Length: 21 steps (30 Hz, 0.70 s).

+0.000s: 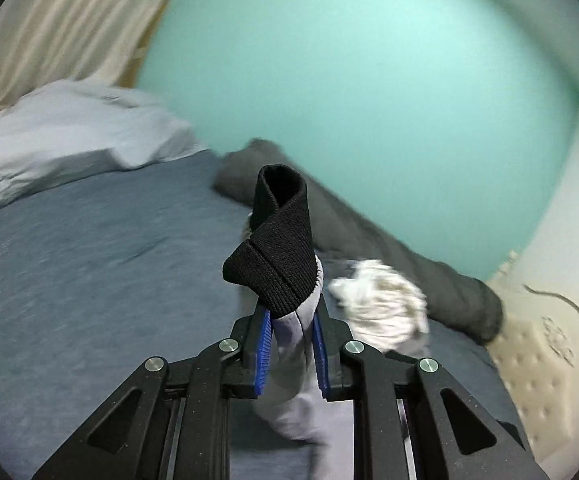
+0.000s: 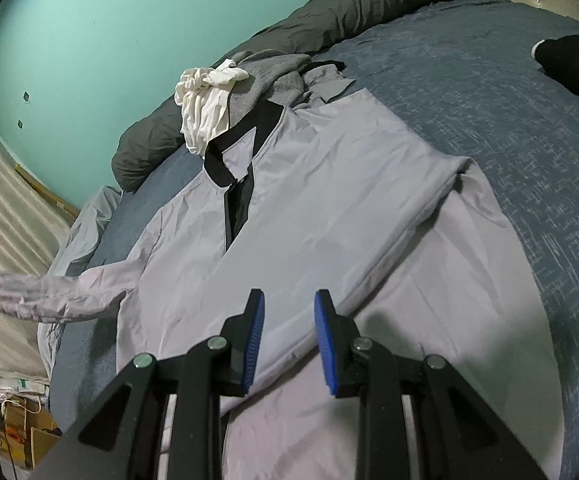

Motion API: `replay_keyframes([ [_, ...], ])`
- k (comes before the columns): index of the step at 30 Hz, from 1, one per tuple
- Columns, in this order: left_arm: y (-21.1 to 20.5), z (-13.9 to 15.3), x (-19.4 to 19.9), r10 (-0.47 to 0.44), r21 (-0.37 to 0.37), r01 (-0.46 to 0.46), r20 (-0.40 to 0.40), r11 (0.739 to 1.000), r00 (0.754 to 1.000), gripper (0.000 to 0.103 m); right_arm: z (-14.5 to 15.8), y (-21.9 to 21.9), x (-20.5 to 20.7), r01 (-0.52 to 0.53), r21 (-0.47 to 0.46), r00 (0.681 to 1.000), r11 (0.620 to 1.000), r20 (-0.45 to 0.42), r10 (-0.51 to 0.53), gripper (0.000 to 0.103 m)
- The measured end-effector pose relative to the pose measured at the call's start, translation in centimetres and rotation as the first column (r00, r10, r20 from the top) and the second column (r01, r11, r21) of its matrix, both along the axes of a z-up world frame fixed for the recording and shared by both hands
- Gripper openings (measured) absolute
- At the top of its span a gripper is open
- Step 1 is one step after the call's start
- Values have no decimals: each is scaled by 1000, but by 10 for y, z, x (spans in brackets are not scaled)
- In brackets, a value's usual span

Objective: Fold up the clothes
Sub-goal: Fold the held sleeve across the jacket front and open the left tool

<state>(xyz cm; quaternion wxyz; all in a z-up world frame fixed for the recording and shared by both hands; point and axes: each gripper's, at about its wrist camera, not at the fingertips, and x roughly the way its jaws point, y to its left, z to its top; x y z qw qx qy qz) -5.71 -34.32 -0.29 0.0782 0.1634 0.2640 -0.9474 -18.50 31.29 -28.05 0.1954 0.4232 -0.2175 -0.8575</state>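
1. The grey jacket [image 2: 329, 208] lies spread on the blue bedspread [image 2: 489, 120], front up, collar end toward the far side of the bed, and we see it fill most of the right wrist view
2. We find no boxes or baskets on the bed; off its left edge in the right wrist view stands a cardboard box [image 2: 29, 436] with small clutter in it that is too blurred for us to tell
3. We note pale grey, lightly creased cloth, a black collar band [image 2: 249, 128] and a black strip down the partly open front
4. Its right sleeve [image 2: 441, 216] lies folded in over the body; the other sleeve [image 2: 49, 292] stretches out to the left, raised off the bed
5. We see the left gripper [image 1: 291, 320] clamped on that raised sleeve at its end, the black ribbed cuff [image 1: 277, 240] standing up past the blue pads [image 1: 264, 344] and grey cloth hanging below them
6. The right gripper [image 2: 289, 304] hovers above the jacket's lower part, its jaws apart with nothing between them
7. Beyond the collar we see a white garment [image 2: 205, 100] crumpled on a grey garment [image 2: 273, 76], and a dark grey bolster [image 2: 329, 16] lies along the teal wall [image 2: 129, 20]
8. In the left wrist view a pale pillow [image 1: 61, 132] rests at the bed's far left
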Motion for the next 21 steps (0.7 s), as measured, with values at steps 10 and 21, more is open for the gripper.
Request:
replay_keyframes([
  [10, 191, 30, -67, -395, -87, 391, -27, 916, 918, 19, 23, 17, 33, -43, 1, 999, 999, 5, 43, 25],
  [21, 393, -84, -110, -682, -18, 692, 155, 721, 715, 19, 48, 61, 55, -50, 2, 998, 999, 44, 50, 25],
])
